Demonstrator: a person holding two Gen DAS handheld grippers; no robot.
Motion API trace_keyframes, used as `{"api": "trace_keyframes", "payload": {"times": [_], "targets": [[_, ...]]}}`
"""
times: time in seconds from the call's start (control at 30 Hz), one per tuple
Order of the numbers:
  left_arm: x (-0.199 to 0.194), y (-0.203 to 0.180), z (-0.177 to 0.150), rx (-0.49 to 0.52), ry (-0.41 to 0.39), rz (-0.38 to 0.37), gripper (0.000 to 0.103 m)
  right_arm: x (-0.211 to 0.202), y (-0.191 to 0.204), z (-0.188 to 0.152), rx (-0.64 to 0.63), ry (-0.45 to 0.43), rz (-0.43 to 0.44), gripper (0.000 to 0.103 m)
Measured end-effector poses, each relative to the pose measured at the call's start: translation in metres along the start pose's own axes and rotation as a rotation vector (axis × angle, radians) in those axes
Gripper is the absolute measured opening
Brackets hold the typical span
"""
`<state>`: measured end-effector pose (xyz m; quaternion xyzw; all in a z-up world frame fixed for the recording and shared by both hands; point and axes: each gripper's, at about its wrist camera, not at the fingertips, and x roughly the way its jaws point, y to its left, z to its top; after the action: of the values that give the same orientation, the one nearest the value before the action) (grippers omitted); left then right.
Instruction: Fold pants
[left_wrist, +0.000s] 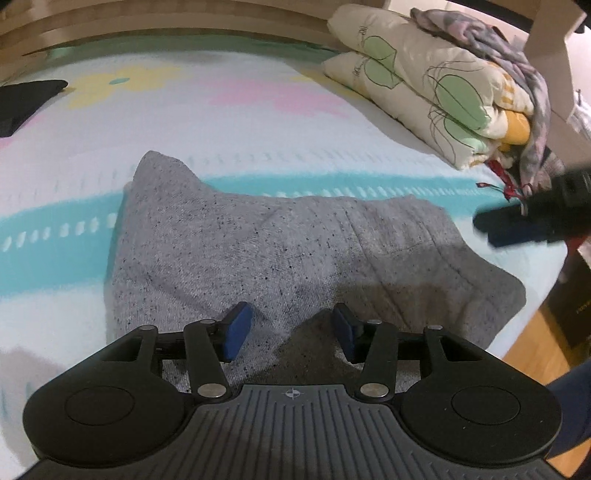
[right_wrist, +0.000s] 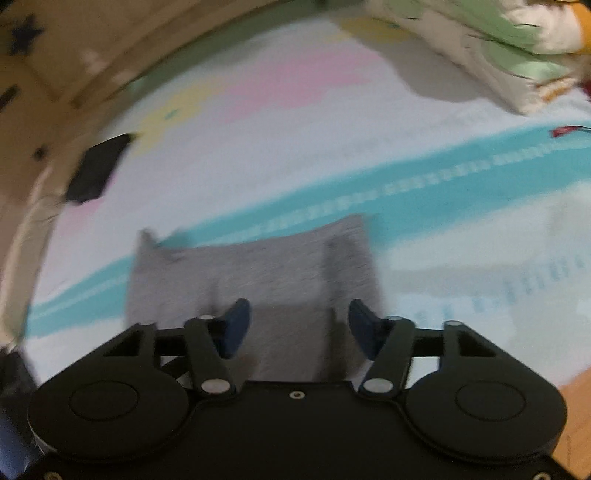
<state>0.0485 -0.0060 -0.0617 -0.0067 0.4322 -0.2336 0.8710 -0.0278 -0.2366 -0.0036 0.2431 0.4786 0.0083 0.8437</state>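
Left wrist view: the grey pants (left_wrist: 280, 254), already folded down to a compact bundle, lie on a pastel-patterned bedspread (left_wrist: 258, 110), directly at 12 o'clock from the left gripper (left_wrist: 291, 330). Its jaws stand apart with grey cloth showing between the blue pads; the pads do not appear to press on the fabric, so the tool reads as open and holding nothing. The bundle's long axis runs from 9 o'clock to 3 o'clock across this view, with a peaked corner at about 10 o'clock and a rounded end at 3 o'clock near the bed's edge.

The right gripper (left_wrist: 517, 225) enters at 3 o'clock, blurred, just off that rounded end and apart from it. In the right wrist view, itself blurred, the right gripper's jaws are also parted with nothing clamped, and the pants sit at 12 o'clock below them.

A folded quilt (left_wrist: 424, 85) with green leaf print sits at 1 o'clock, well apart from the pants, and a dark item (left_wrist: 26, 103) lies at 10 o'clock near the bed's far rim.

Judging from the layout, the left gripper is the nearer tool, hanging over the near long edge; any further fold would likely carry one short end across toward the other.
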Motion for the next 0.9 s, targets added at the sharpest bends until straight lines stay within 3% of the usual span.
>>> {"api": "trace_keyframes", "payload": {"times": [0.1, 0.2, 0.23, 0.37, 0.43, 0.53, 0.67, 0.77, 0.9], "targets": [[-0.004, 0.003, -0.002, -0.009, 0.004, 0.010, 0.048, 0.011, 0.013, -0.015, -0.077, 0.048, 0.005, 0.061], [-0.005, 0.005, 0.000, -0.052, 0.010, 0.001, 0.048, 0.050, 0.017, -0.034, -0.151, 0.195, -0.154, 0.062], [-0.004, 0.006, 0.001, -0.060, 0.013, 0.003, 0.048, 0.058, 0.014, -0.039, -0.136, 0.208, -0.161, 0.063], [-0.003, 0.009, 0.002, -0.101, 0.016, -0.004, 0.048, 0.044, 0.015, -0.033, -0.125, 0.155, -0.138, 0.065], [-0.003, 0.011, 0.002, -0.113, 0.016, -0.010, 0.048, 0.031, 0.010, -0.026, -0.077, 0.088, -0.124, 0.075], [-0.004, 0.012, 0.002, -0.119, 0.015, -0.020, 0.048, 0.026, 0.000, -0.011, 0.000, 0.025, -0.123, 0.079], [-0.005, 0.016, 0.002, -0.134, 0.016, -0.034, 0.048, 0.042, -0.015, 0.002, 0.048, 0.059, -0.067, 0.079], [-0.005, 0.017, 0.003, -0.146, 0.018, -0.035, 0.048, 0.057, -0.019, 0.000, 0.042, 0.089, -0.107, 0.079], [-0.004, 0.014, 0.004, -0.141, 0.026, -0.022, 0.048, 0.066, -0.019, -0.008, 0.035, 0.107, -0.055, 0.080]]}}
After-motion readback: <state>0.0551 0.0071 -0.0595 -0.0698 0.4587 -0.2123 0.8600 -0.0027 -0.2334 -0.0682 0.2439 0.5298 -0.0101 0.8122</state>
